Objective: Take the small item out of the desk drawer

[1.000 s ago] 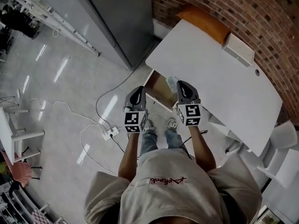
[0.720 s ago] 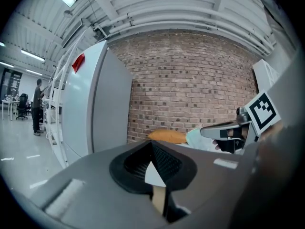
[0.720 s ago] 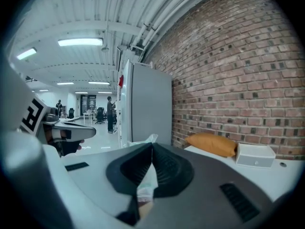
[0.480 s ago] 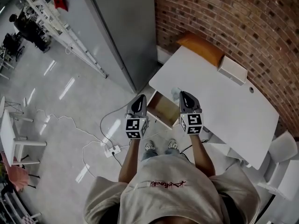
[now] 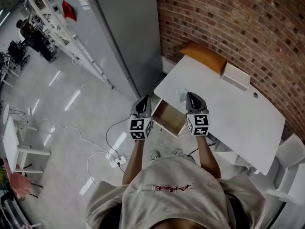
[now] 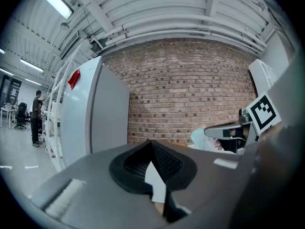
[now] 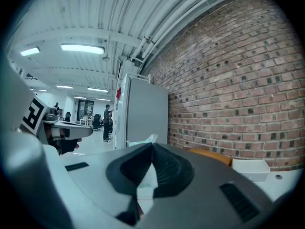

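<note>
- The person stands at the near-left corner of the white desk [image 5: 228,113] and holds both grippers out in front, roughly level and side by side.
- Right gripper [image 5: 189,95]: the fingers are closed on the small item [image 5: 182,94], a pale, crinkled, thin-walled piece. In the right gripper view the pads meet along one line and the item stands up just behind that line.
- Location of the small item: it is out of the drawer and held in the air at the tip of the right gripper. From the head view it lies over the near-left edge of the desk top, just beyond the open drawer. The left gripper view shows it to the right, at the front of the right gripper.
- Left gripper [image 5: 144,99]: the fingers are closed and nothing sits between them. It hangs left of the drawer, over the floor, and touches nothing.
- Drawer [image 5: 167,114]: it is pulled out from under the left end of the desk, between the two grippers in the head view. Its tan bottom is exposed.
- Desk top, far side: an orange-brown pad [image 5: 202,55] lies at the far-left corner and a white box [image 5: 236,75] sits just right of it. Both are against the brick wall [image 5: 228,23].
- Left of the desk: a tall grey cabinet [image 5: 124,32] stands against the same wall.
- Floor, near left: a white power strip [image 5: 119,161] lies there with cables.
</note>
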Motion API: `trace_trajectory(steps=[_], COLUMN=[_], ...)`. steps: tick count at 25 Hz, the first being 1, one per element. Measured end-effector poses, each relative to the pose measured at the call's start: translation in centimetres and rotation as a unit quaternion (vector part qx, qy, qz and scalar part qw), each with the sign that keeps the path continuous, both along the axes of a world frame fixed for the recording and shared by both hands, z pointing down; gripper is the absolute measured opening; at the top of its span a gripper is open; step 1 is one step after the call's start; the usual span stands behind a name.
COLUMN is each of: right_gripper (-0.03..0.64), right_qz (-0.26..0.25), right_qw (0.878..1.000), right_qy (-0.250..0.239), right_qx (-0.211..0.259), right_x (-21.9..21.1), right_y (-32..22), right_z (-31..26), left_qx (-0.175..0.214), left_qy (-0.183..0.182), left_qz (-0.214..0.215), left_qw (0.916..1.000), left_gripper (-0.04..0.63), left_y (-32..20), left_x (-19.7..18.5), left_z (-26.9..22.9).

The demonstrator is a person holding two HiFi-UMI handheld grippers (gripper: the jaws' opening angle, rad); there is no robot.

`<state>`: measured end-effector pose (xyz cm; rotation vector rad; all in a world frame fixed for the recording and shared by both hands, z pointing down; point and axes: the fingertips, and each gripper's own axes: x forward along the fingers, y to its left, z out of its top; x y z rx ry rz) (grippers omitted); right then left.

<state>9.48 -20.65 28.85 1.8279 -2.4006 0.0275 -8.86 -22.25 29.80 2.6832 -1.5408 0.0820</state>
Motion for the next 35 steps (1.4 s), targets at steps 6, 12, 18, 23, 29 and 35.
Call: trace_trajectory(steps=[6,12,18,23,29,35], right_gripper=[0.012,0.012,0.012,0.012,0.012,0.012], right_qz=[0.004,0.005,0.002,0.003,0.004,0.007], right_qw=[1.000,1.000,1.000,1.000,1.000,1.000], right_qy=[-0.003,-0.001,0.003,0.005,0.005,0.005], right_qx=[0.007,0.017,0.021,0.022,0.019,0.015], right_x=[-0.1,0.1,0.3,0.3,0.4,0.6], right_y=[-0.7,-1.7,-2.4,-2.5,-2.7,-2.8], right_z=[-0.7,-1.8,-2.4,-2.4,-2.1,-1.8], left_qx=[0.001,0.014,0.023,0.025,0.023,0.022], left_qy=[0.002,0.003,0.003,0.002,0.000,-0.002], left_qz=[0.003,-0.001,-0.006,-0.006,-0.004,-0.001], left_qw=[1.0000,0.9999,0.9997,0.9997,0.9997,0.9998], left_gripper=[0.009,0.009,0.009,0.009,0.009,0.009], left_y=[-0.6,-1.5,-2.4,-2.4,-2.6,-2.8], left_x=[0.1,-0.4,-0.7,-0.7,-0.5,-0.2], left_z=[-0.6,-1.9,-3.0,-3.2,-2.9,-2.7])
